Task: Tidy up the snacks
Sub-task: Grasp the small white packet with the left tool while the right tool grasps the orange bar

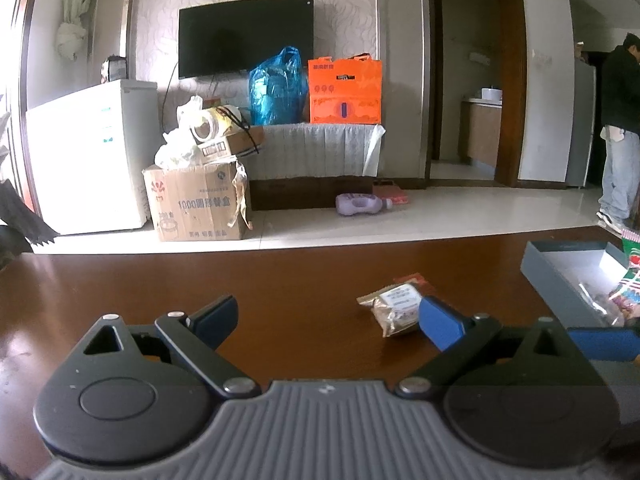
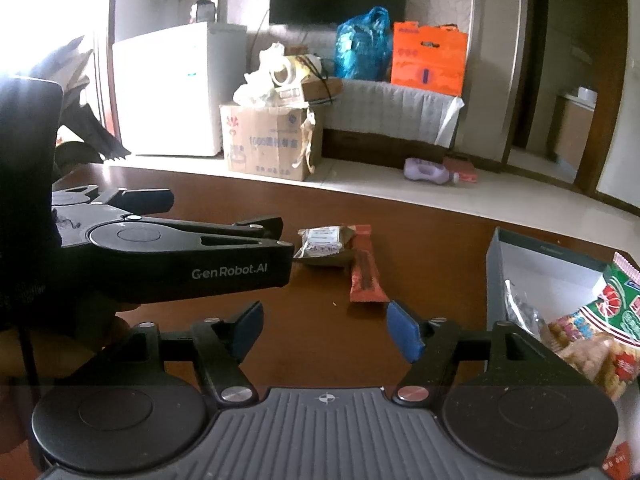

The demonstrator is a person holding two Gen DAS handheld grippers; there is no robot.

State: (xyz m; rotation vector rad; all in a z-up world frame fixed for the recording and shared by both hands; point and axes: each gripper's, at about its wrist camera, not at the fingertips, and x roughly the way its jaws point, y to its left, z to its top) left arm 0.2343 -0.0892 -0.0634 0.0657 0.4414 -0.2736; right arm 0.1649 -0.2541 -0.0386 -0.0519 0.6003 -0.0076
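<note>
A small gold-brown snack packet [image 1: 394, 309] with a white label lies on the dark wooden table, just ahead of my left gripper's right finger. It also shows in the right wrist view [image 2: 325, 246]. A red snack bar [image 2: 365, 266] lies beside it, mostly hidden behind it in the left wrist view [image 1: 414, 280]. My left gripper [image 1: 330, 322] is open and empty. My right gripper [image 2: 325, 330] is open and empty, a little short of the red bar. A grey open box [image 2: 532, 276] at the right holds a green-red snack bag [image 2: 604, 320] and a clear packet [image 2: 520, 308].
The left gripper's body [image 2: 172, 256] crosses the left of the right wrist view. The grey box also shows in the left wrist view [image 1: 560, 276]. Beyond the table's far edge are a cardboard box [image 1: 196, 200], a white fridge [image 1: 92, 156], and a person [image 1: 620, 128] standing at the right.
</note>
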